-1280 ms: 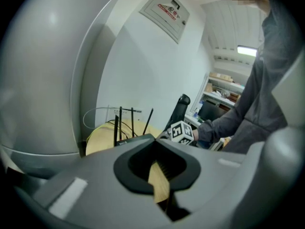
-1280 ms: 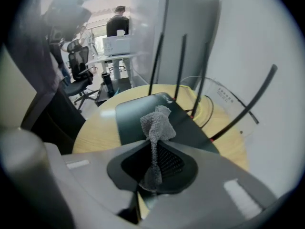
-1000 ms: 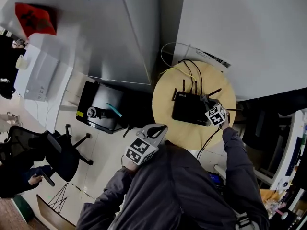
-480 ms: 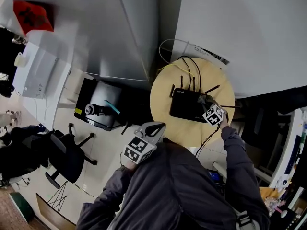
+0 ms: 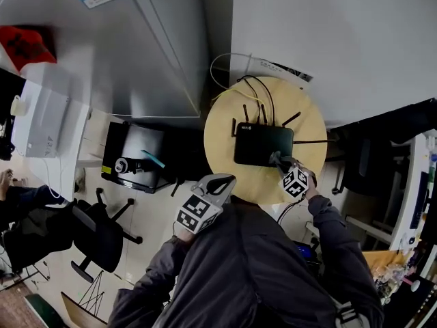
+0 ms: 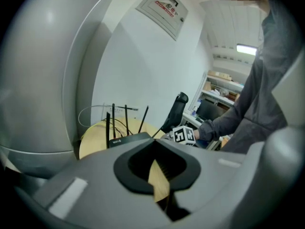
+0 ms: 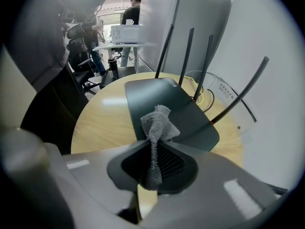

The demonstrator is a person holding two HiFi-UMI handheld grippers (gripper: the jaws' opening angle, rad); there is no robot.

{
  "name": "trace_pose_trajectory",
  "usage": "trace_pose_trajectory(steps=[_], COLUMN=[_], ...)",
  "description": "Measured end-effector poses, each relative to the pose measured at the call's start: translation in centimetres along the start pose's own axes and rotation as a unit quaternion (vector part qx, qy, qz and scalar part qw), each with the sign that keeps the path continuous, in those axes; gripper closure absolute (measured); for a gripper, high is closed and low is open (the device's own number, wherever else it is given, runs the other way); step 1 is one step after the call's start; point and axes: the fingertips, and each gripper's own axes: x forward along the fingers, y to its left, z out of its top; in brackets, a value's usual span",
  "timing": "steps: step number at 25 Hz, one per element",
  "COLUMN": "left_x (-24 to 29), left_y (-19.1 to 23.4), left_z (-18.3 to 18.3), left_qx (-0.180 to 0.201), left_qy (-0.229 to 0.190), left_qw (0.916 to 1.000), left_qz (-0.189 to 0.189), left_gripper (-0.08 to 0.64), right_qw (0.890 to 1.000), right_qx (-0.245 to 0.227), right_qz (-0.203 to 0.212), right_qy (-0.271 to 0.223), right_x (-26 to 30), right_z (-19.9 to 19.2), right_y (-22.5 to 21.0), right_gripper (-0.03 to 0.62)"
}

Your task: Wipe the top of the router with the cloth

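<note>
1. Head view: the router [image 5: 263, 145] sits in the middle of the table [image 5: 225, 176]. The right gripper [image 5: 278, 162] reaches its near edge. The left gripper [image 5: 220, 182] hangs off the table, likely to keep clear.
2. Left gripper view: jaws pressed together on nothing, idle.
3. Right gripper view: jaws pinch the cloth [image 7: 159, 123]. Its free tuft rests on the router's top, apparently for wiping.

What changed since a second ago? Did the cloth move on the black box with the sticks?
Yes. The right gripper, shut on the cloth, drew back toward the person, dragging the cloth from the router's right edge to its near right corner. The left gripper stayed off the round table, holding nothing. The router kept its place.
</note>
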Motion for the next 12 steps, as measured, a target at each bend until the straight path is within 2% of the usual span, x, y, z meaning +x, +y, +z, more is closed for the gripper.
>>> trace_pose_trajectory(steps=[7, 9, 12], left_x=[0.3, 0.3, 0.2], left_y=[-0.3, -0.3, -0.2], left_z=[0.2, 0.3, 0.1], left_qx=[0.001, 0.000, -0.006], left_qy=[-0.003, -0.004, -0.006], left_qw=[1.0000, 1.0000, 0.9999], left_qz=[-0.001, 0.002, 0.013], left_gripper=[0.560, 0.560, 0.560], right_qw=[1.000, 1.000, 0.999], right_qx=[-0.013, 0.004, 0.033], right_qz=[0.025, 0.019, -0.018], right_qy=[0.002, -0.008, -0.017], right_x=[-0.4, -0.6, -0.6], right_z=[-0.4, -0.1, 0.4], right_y=[1.3, -0.3, -4.8], right_gripper=[0.565, 0.565, 0.565])
